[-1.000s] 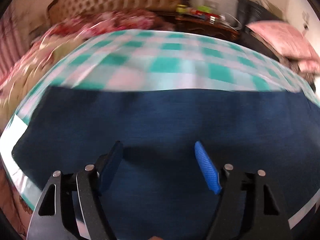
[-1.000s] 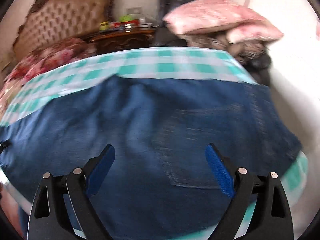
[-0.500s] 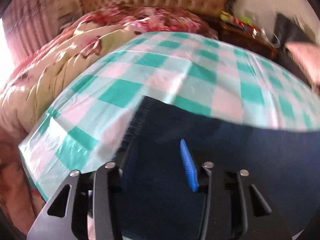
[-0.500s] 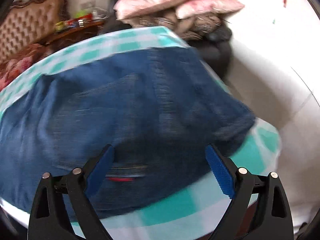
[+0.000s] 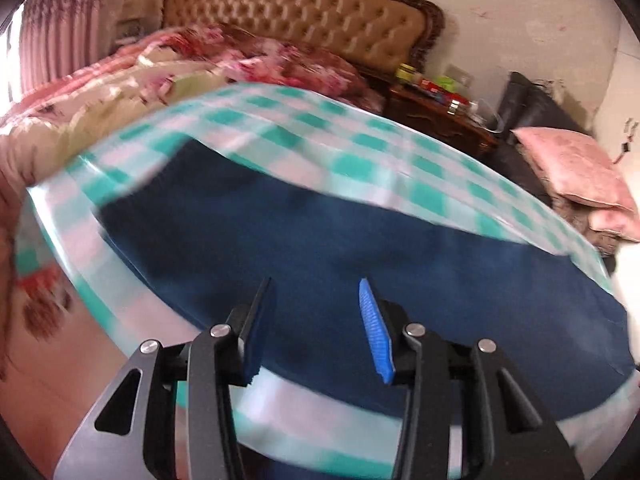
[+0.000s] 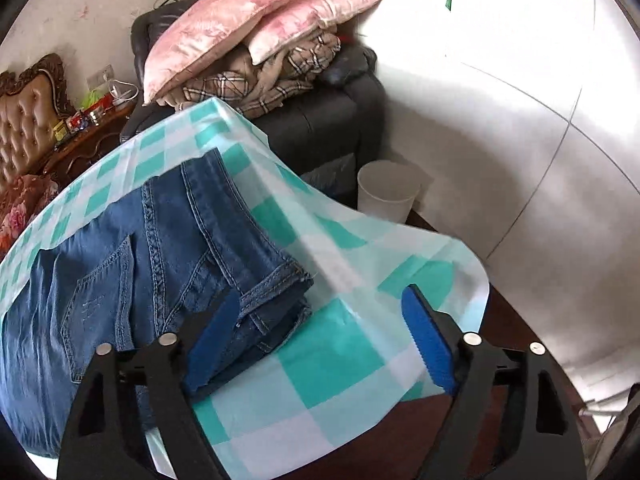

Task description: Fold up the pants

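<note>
- Our right claw (image 6: 320,336) is spread and empty, its left finger over the waistband corner of the pants (image 6: 132,264), which lie on the checked tabletop (image 6: 340,356).
- Our left claw (image 5: 316,320), also spread and empty, hovers over the legs; the long axis runs claw to claw.
- We judge the right claw nearer a graspable edge.

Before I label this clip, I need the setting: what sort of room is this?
Most likely a home bedroom: a tufted headboard, a flowery quilt and stacked pink pillows surround the checked-cloth table holding the jeans.
</note>
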Available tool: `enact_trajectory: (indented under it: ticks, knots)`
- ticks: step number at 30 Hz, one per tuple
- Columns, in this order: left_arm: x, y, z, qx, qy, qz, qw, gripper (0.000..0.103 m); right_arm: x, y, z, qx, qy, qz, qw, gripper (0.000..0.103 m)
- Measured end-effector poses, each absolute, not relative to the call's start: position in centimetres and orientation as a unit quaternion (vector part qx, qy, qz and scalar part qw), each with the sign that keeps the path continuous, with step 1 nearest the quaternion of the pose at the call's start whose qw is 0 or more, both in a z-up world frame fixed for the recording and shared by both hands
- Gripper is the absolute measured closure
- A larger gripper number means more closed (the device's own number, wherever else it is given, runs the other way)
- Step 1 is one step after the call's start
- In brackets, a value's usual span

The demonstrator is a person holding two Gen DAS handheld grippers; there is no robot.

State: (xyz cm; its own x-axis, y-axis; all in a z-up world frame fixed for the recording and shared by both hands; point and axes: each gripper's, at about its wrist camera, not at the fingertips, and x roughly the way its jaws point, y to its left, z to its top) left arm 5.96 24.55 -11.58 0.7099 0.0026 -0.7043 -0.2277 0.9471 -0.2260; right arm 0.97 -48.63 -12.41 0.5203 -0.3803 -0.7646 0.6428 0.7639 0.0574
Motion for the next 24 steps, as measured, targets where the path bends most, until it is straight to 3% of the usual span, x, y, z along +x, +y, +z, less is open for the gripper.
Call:
enact_trajectory:
  ticks: [4,14,24]
  knots:
    - [4.7,20.5,-12.4,-0.174,0.388,0.027,0.905,0.06,2.3,-46.2,-12.1,0.142,0.384,-0.249,0.878,0.027]
    - [5.1,11.6,-14.1,-0.078,0.421,-0.008,0.904,0.06,6.2,-34.6,-14.8,0.056,0.427,-0.108,0.896,0.031]
    - [4.7,14.0,-15.0,-0.1,0.399,0.013,0.912,0.06,5.4,-33.5,-16.4,0.015,0.431,-0.116,0.895,0.026]
